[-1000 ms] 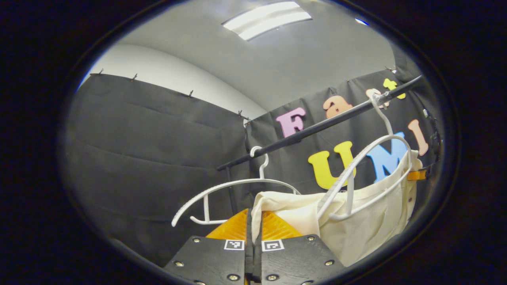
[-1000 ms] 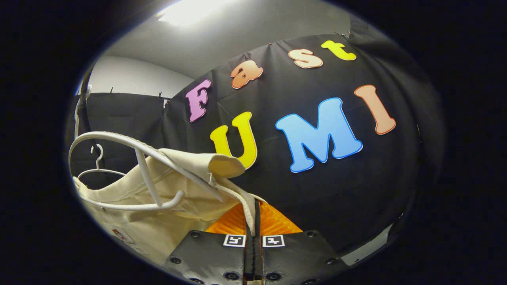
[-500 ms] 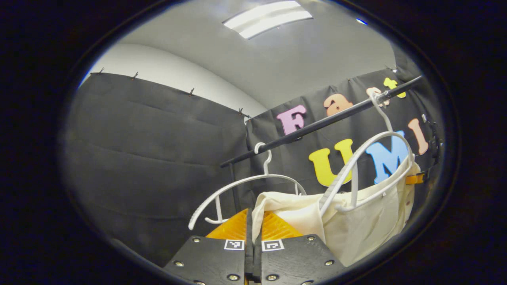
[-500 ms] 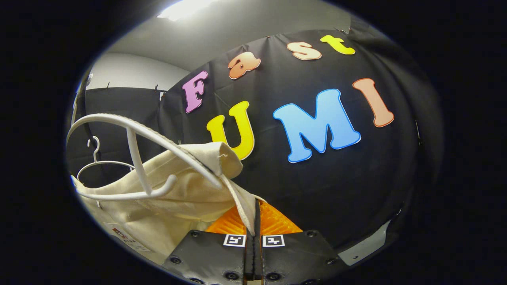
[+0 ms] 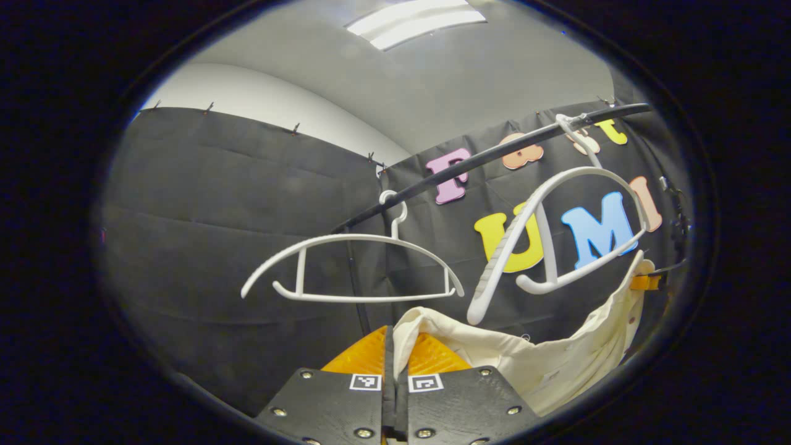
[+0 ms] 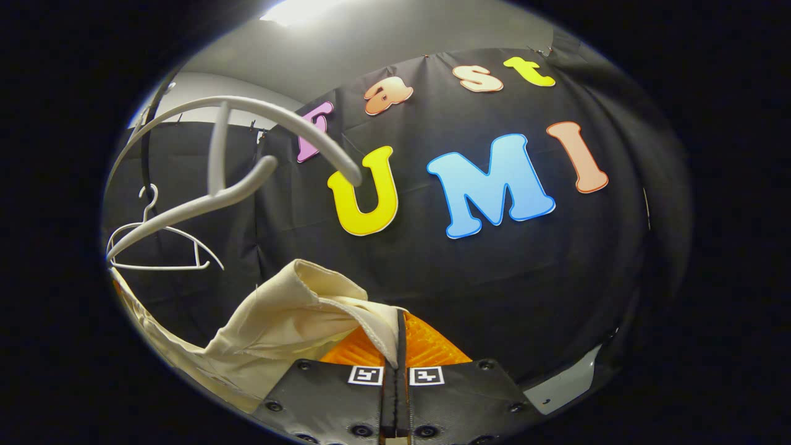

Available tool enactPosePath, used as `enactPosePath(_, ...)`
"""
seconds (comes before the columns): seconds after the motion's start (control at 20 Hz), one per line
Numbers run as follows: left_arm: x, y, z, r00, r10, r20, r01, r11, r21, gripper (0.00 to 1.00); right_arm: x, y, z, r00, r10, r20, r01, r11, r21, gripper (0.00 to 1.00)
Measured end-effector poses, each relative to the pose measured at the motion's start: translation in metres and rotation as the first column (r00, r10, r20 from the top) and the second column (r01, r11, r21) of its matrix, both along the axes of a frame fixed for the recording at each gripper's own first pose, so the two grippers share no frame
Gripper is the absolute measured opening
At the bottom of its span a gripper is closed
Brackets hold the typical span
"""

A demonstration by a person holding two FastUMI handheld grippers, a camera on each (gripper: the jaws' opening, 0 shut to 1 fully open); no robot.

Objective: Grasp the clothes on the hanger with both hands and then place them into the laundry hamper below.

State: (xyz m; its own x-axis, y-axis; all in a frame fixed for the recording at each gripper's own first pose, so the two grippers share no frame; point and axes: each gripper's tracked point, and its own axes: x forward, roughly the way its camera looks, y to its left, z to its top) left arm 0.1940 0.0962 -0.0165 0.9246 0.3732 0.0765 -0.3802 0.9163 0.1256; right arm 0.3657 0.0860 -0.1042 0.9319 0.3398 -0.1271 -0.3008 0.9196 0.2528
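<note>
Left gripper view: left gripper (image 5: 394, 352) pinches a corner of the cream garment (image 5: 544, 358), orange fingers pressed together on the cloth. The garment sags below two bare white hangers (image 5: 352, 259), both hooked on the black rail (image 5: 488, 162).

Right gripper view: right gripper (image 6: 398, 346) clamps the garment's other edge (image 6: 296, 315). The nearer hanger (image 6: 235, 154) hangs above the cloth, apart from it. No hamper in frame.

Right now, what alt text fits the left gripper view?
The left gripper is shut on a cream garment sagging below a bare white hanger on a black rail. A second white hanger hangs farther along.
</note>
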Motion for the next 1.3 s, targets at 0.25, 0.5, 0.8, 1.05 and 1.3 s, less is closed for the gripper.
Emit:
enactPosePath(0.25, -0.025, -0.031, -0.012, 0.997, -0.073, -0.014, 0.073, 0.997, -0.002, 0.0, -0.045, -0.004, -0.002, 0.999, 0.024, 0.033, -0.022, 0.998, -0.063, 0.01)
enactPosePath(0.5, -0.031, -0.069, -0.016, 0.984, -0.176, -0.024, 0.176, 0.984, -0.007, 0.0, -0.094, 0.004, -0.005, 0.999, 0.042, 0.011, -0.042, 0.997, -0.062, 0.01)
enactPosePath(0.8, -0.06, -0.103, -0.012, 0.956, -0.292, -0.011, 0.291, 0.955, -0.058, 0.0, -0.155, 0.028, 0.014, 0.996, 0.092, 0.015, -0.091, 0.995, -0.048, 0.01)
enactPosePath(1.05, -0.055, -0.138, -0.023, 0.922, -0.387, -0.006, 0.384, 0.917, -0.106, 0.01, -0.207, 0.061, 0.016, 0.986, 0.167, -0.001, -0.167, 0.985, -0.046, 0.01)
enactPosePath(1.3, -0.082, -0.149, -0.037, 0.896, -0.444, 0.007, 0.44, 0.884, -0.156, 0.0, -0.245, 0.079, -0.001, 0.98, 0.196, -0.03, -0.197, 0.98, -0.036, 0.0)
